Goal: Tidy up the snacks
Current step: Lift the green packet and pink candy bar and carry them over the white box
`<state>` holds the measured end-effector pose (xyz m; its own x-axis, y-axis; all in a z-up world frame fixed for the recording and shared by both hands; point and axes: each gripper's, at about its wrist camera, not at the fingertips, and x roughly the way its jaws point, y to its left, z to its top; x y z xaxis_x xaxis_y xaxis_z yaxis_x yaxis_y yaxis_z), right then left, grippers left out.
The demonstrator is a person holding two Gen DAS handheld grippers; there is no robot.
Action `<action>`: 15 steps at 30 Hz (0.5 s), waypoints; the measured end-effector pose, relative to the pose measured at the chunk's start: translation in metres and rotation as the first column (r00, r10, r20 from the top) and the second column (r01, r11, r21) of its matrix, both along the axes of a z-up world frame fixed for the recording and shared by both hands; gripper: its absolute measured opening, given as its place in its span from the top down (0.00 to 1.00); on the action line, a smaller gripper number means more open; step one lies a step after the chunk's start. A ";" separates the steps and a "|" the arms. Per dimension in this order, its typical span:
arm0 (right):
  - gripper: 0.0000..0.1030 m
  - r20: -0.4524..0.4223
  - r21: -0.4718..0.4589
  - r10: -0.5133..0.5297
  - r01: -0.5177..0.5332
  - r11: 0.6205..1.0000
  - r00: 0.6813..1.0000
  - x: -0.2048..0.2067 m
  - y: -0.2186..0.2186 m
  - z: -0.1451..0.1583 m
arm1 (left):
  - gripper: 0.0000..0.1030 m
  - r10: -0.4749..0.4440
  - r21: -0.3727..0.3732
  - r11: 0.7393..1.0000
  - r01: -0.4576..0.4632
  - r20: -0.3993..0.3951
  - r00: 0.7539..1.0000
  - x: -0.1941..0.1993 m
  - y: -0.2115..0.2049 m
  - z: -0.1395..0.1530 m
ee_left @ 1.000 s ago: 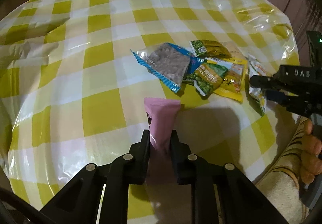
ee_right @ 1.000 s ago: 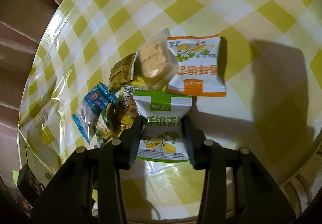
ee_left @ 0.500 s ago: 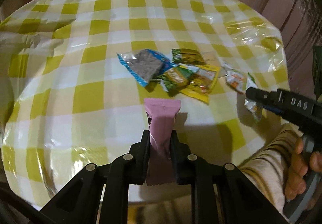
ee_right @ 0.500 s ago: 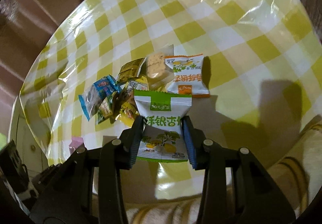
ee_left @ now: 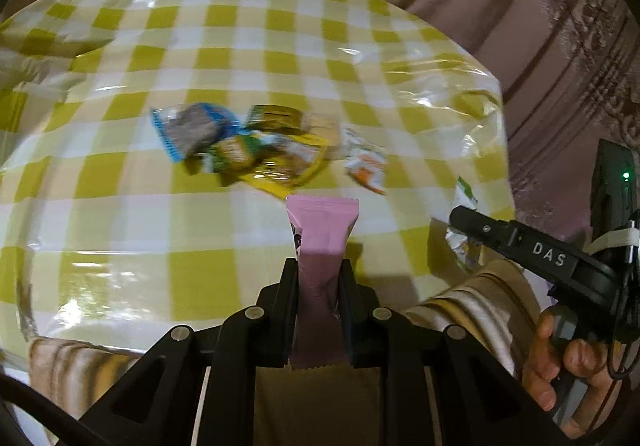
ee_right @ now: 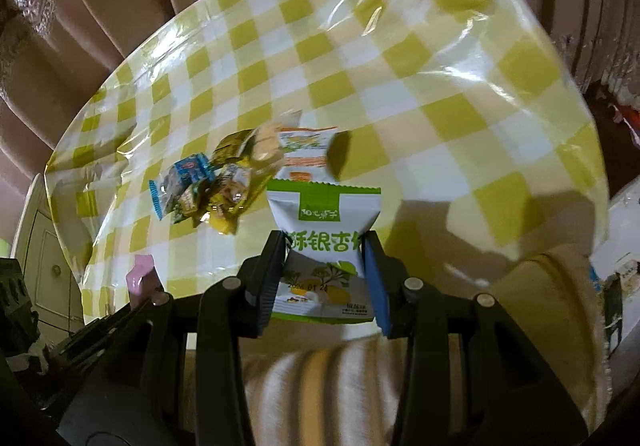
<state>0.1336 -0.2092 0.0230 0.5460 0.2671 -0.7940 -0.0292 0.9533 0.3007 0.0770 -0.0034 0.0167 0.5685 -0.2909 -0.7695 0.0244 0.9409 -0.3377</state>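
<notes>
- Jaws of your left gripper (ee_left: 318,278) are closed on a pink snack bar (ee_left: 321,242), gripping it by its lower half so the upper end sticks out forward, above the near edge of the desk (ee_left: 120,230).
- Jaws of your right gripper (ee_right: 325,266) are clamped on a white and green snack packet (ee_right: 323,219), pinching it from both sides at its middle; the green-banded top of the packet stands clear above the fingers.
- Your left wrist view shows the right gripper (ee_left: 464,217) off to the right, with your hand (ee_left: 560,362) around its handle and the packet's edge showing at its tip.
- Your right wrist view shows the pink bar (ee_right: 141,278) at lower left, beside the desk's edge.
- On the checked yellow and white cloth lies a loose pile of snacks (ee_left: 256,153): a blue-edged clear packet (ee_left: 192,129) at the left end, green and yellow wrappers overlapping in the middle, and a white and orange packet (ee_left: 366,165) at the right end.
- From the right wrist, the white and orange packet (ee_right: 306,151) lies just behind the held packet, touching a clear-wrapped cracker (ee_right: 266,145).
- Brown curtains (ee_left: 520,25) hang behind the desk.
</notes>
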 end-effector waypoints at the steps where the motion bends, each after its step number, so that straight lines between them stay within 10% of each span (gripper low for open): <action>1: 0.58 -0.001 0.000 -0.005 0.005 1.000 1.000 -0.002 -0.007 0.001 | 0.81 -0.009 -0.009 1.000 0.009 0.003 1.000 0.000 -0.006 0.001; 15: 0.58 0.018 -0.023 -0.117 0.117 0.993 0.993 -0.026 -0.107 0.010 | 0.81 -0.217 -0.074 0.972 0.221 0.059 0.974 0.002 -0.119 0.024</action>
<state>0.1072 -0.3164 0.0327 0.5856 0.1817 -0.7900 0.0781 0.9574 0.2781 0.0793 -0.1226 0.0406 0.5215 -0.4716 -0.7111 0.2456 0.8811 -0.4043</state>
